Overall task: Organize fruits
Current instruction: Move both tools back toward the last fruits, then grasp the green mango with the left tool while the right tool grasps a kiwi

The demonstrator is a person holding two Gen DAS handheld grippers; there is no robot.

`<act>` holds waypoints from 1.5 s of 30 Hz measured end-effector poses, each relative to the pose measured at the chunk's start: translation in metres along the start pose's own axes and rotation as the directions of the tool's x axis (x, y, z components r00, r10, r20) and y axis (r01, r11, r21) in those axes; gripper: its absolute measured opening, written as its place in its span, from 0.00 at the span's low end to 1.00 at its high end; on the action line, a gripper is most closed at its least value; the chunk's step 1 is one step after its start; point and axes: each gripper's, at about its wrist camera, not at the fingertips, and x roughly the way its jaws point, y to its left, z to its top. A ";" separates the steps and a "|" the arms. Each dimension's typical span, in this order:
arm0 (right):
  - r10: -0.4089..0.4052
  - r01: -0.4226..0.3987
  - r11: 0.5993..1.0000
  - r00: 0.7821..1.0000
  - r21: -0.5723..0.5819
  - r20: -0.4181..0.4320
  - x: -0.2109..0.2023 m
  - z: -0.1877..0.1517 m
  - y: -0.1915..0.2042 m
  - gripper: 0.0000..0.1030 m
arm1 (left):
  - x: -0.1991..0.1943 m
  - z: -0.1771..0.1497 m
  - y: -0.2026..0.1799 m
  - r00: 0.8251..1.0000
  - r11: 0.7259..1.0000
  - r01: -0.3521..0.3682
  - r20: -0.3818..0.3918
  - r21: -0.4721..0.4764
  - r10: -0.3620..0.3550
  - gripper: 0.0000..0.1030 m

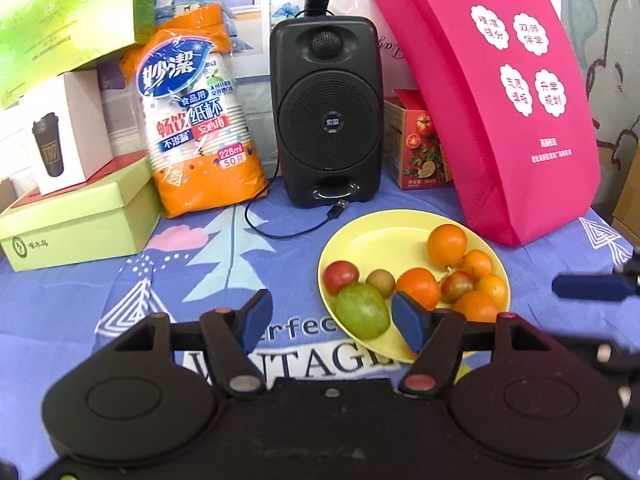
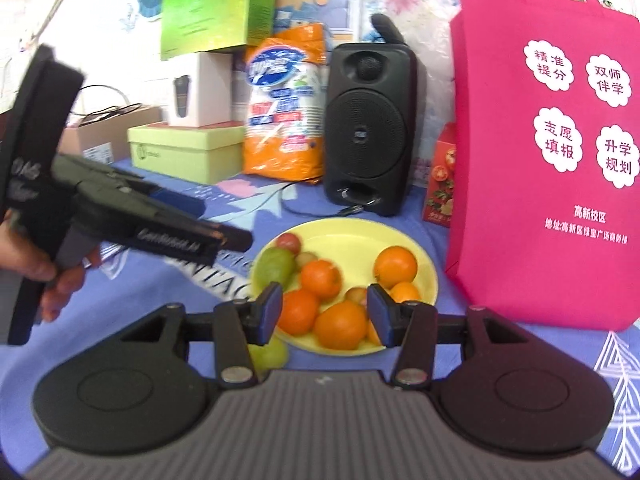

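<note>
Both grippers are held over the yellow plate [image 1: 360,236], which sits on the blue printed cloth [image 1: 80,300] in front of the black speaker [image 1: 326,112] and beside the pink bag [image 1: 492,120]. All the fruit but one piece is piled on the plate: a green fruit [image 1: 362,316] at the near rim, a red one [image 1: 341,276] behind it, oranges [image 1: 447,246] and smaller pieces to the right. A second green fruit [image 2: 272,354] is seen off the plate, just at its near edge, in the right wrist view.

Left gripper [image 1: 336,320]: jaws spread wide, nothing held. The green fruit lies between the fingers, nearer the right one.

Right gripper [image 2: 324,312]: jaws likewise wide, nothing held, framing the near oranges [image 2: 340,324].

Likely step: a pick by the left gripper, judged to be the green fruit (the sort order isn't given by the task).

To be done well:
- Gripper to be shifted right so the fruit is centred between the pads.
- Pads to be lowered past the widest part before closing; round, smooth skin is expected to squirt out if pinched high.
- Closure to be gentle (soft fruit bruises).
- The plate rim and the neighbouring orange [image 1: 418,286] to be cleared by the right finger.
- The right gripper to be kept apart to avoid collision.
</note>
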 end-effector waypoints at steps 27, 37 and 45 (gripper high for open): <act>0.070 -0.062 0.996 0.984 0.057 -0.163 0.055 -0.048 0.033 0.24 | -0.036 -0.084 -0.001 0.997 0.995 0.070 -0.009 -0.067 -0.071 0.77; -0.010 0.017 0.999 0.988 0.045 -0.156 0.025 -0.065 0.009 0.24 | -0.013 -0.079 -0.038 0.991 0.991 0.133 -0.029 -0.007 -0.133 0.77; -0.041 0.047 0.998 0.987 0.037 -0.153 0.013 -0.074 -0.003 0.25 | 0.025 -0.076 -0.049 0.988 0.989 0.139 -0.061 -0.045 -0.142 0.62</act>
